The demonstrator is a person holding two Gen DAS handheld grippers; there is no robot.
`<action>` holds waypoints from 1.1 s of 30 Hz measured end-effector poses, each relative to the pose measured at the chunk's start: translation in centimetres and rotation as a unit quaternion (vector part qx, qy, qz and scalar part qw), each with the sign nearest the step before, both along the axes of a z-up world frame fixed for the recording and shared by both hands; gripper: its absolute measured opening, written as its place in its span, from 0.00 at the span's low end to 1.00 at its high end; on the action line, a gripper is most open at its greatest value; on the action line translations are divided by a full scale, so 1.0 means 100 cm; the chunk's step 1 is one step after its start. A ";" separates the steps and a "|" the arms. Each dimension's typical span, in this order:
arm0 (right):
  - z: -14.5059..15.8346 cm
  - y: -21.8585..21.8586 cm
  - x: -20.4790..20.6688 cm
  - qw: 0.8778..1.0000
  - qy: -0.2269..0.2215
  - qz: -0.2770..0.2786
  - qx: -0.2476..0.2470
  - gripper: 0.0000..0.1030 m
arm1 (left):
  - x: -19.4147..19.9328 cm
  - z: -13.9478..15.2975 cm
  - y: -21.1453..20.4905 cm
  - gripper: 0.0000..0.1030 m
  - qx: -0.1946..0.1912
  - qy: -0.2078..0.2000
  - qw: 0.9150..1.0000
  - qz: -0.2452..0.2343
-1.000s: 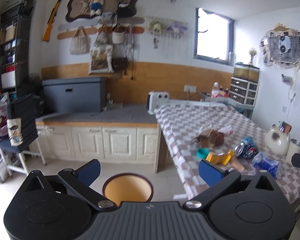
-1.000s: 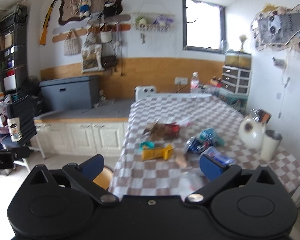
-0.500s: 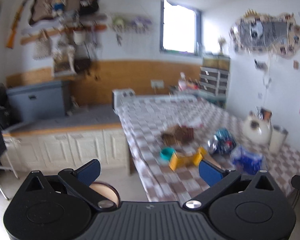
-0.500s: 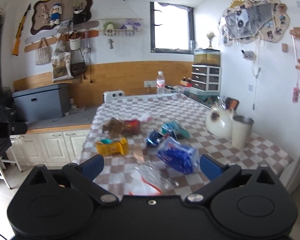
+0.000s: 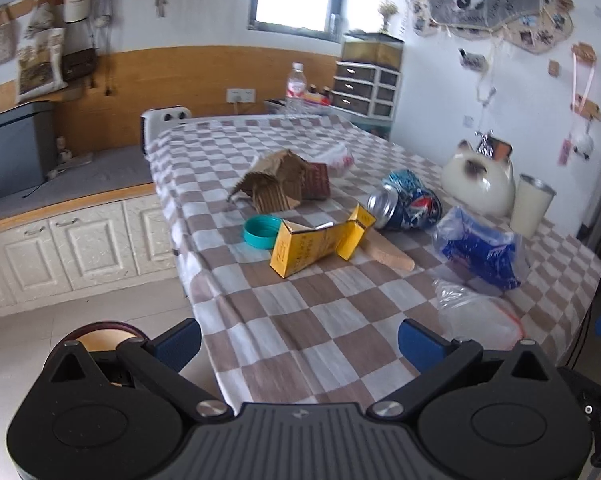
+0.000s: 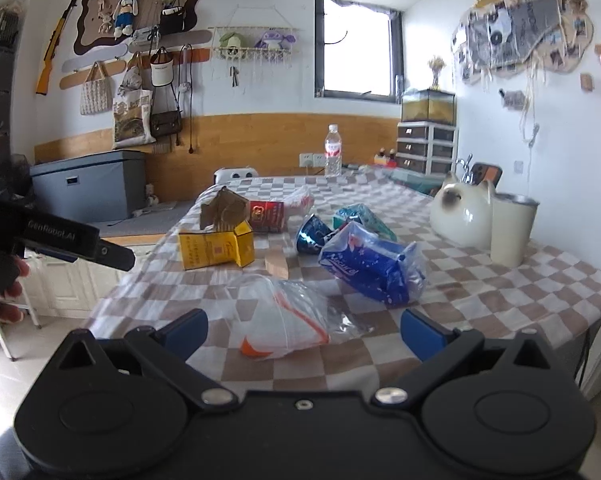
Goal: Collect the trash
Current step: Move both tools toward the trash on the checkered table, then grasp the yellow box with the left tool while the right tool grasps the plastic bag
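Both our claws, left claw (image 5: 298, 340) and right claw (image 6: 303, 330), gape empty at lower frame, lined up on the crumpled clear plastic bag (image 6: 284, 316) nearest the checkered tabletop (image 6: 480, 292) edge.

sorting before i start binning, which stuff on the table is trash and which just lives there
Trash to collect:
yellow carton
torn cardboard
teal lid
crushed can
blue wrapper
clear bag

Not part of the job:
cat jar
metal cup
water bottle
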State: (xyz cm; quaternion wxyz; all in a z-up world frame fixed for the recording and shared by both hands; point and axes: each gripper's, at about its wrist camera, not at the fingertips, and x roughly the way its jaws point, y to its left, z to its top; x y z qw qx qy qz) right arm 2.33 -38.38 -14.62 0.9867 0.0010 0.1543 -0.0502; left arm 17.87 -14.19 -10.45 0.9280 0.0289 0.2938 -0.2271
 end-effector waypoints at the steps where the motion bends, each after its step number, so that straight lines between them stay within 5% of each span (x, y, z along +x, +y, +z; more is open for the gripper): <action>1: -0.003 0.004 0.004 1.000 0.000 -0.005 -0.013 1.00 | 0.004 -0.002 -0.001 1.00 0.000 -0.003 1.000 -0.012; 5: -0.011 0.018 0.018 0.998 0.003 -0.024 -0.055 1.00 | 0.023 -0.005 -0.002 1.00 -0.016 -0.020 0.995 -0.095; 9: -0.011 0.030 0.031 0.997 0.004 -0.033 -0.075 0.98 | 0.039 -0.001 -0.013 1.00 0.030 -0.054 0.990 -0.124; 13: -0.013 0.039 0.043 0.995 0.014 -0.028 -0.096 0.82 | 0.057 -0.003 -0.025 0.99 0.084 -0.082 0.981 -0.154; 17: -0.016 0.039 0.057 0.995 0.029 -0.025 -0.088 0.61 | 0.081 -0.008 -0.032 0.78 0.125 -0.094 0.972 -0.173; 21: -0.018 0.041 0.065 0.993 0.048 -0.021 -0.102 0.45 | 0.098 -0.015 -0.037 0.71 0.154 -0.106 0.962 -0.197; 27: -0.022 0.057 0.076 0.978 0.082 -0.026 -0.191 0.35 | 0.112 -0.034 -0.054 0.69 0.215 -0.126 0.944 -0.218; 33: -0.024 0.072 0.082 0.956 0.100 -0.028 -0.275 0.32 | 0.118 -0.038 -0.062 0.62 0.211 -0.137 0.939 -0.236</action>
